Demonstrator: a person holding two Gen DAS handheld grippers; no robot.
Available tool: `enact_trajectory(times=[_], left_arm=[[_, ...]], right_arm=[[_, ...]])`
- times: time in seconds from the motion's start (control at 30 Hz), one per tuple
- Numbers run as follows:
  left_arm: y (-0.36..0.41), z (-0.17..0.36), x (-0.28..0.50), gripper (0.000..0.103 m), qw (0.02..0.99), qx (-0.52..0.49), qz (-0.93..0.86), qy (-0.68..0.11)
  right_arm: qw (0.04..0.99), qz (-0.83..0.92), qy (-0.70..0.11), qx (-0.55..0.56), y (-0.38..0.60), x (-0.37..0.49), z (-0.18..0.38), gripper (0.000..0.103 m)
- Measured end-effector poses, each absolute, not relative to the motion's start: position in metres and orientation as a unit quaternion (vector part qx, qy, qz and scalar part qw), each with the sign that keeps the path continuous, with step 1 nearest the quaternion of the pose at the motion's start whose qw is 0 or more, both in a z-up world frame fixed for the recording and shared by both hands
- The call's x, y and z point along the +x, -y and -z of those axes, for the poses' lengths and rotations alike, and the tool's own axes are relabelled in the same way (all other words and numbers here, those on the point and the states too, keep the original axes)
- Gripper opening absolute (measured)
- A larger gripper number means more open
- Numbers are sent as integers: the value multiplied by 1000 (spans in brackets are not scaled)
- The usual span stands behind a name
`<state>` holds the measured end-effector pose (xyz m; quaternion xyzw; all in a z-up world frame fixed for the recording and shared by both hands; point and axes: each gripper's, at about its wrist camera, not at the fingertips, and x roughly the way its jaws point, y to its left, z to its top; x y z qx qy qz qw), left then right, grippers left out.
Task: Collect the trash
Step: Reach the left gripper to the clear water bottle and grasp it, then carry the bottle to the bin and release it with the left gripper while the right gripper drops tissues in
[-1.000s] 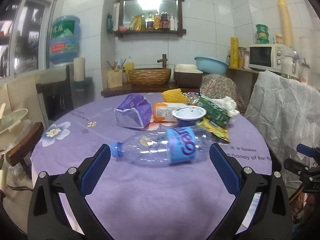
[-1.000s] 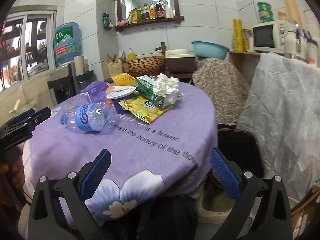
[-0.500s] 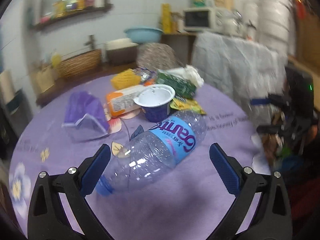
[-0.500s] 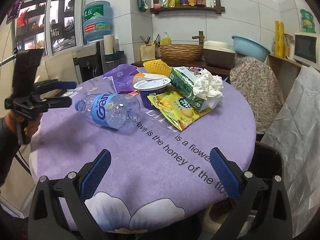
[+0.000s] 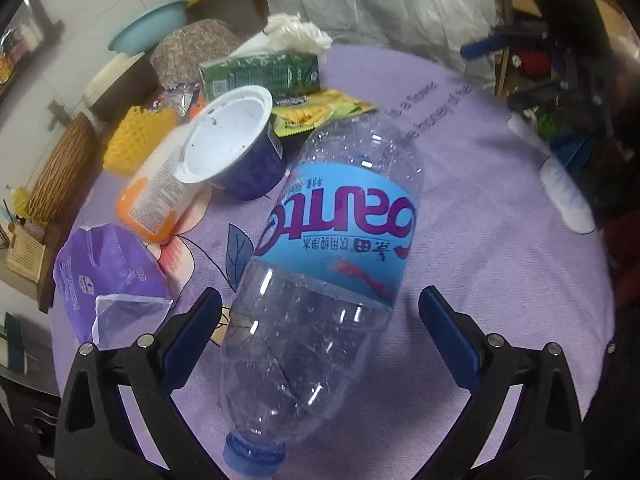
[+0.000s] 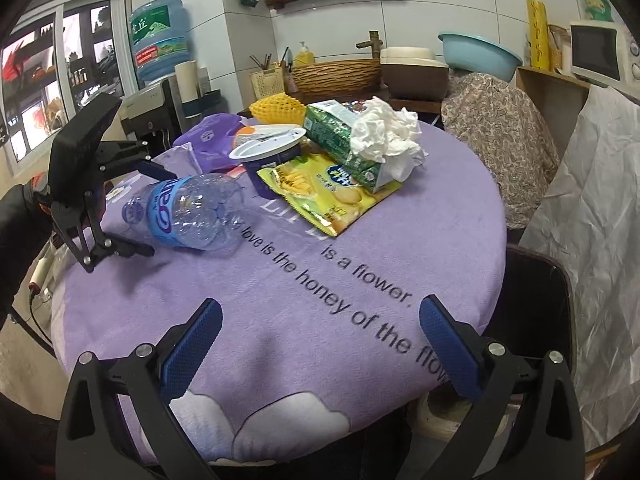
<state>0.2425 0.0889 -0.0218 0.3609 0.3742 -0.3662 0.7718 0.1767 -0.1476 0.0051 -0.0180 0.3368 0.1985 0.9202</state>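
An empty clear plastic bottle (image 5: 320, 280) with a blue label lies on its side on the purple tablecloth (image 5: 480, 240), cap toward me. My left gripper (image 5: 320, 332) is open, its fingers on either side of the bottle's lower body without touching it. Behind the bottle lie a blue yogurt cup (image 5: 236, 152), an orange-and-white container (image 5: 152, 200), a purple bag (image 5: 108, 276), a yellow snack packet (image 5: 320, 114), a green tissue pack (image 5: 264, 72) and a yellow foam net (image 5: 136, 140). My right gripper (image 6: 320, 344) is open and empty above the near edge of the table, and from there I see the bottle (image 6: 188, 212) and the left gripper (image 6: 148, 208).
A chair draped in white plastic (image 6: 592, 220) stands right of the table, with a dark bin (image 6: 536, 312) beside it. A counter with a wicker basket (image 6: 336, 76), a blue basin (image 6: 480, 52) and a microwave (image 6: 596, 54) runs along the back wall.
My left gripper has moved forward and down over the bottle, which now lies between its open fingers. My right gripper has moved closer to the table.
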Motion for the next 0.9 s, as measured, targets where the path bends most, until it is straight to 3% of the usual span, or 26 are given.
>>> enact_trajectory(times=[0.17, 0.37, 0.73, 0.8, 0.9], left_arm=[[-87, 22, 248, 84, 781, 336, 354, -389], [-94, 15, 252, 81, 802, 263, 339, -416], [-105, 8, 241, 81, 835, 127, 322, -429], [-103, 8, 237, 81, 836, 119, 325, -425], [-101, 6, 231, 81, 839, 108, 328, -420]], right_arm=[[926, -199, -318, -36, 149, 206, -16, 98], [928, -213, -306, -21, 158, 260, -35, 88], [932, -185, -310, -45, 128, 307, -30, 51], [935, -167, -307, -56, 126, 307, -27, 35], [938, -162, -301, -53, 130, 305, -29, 19]])
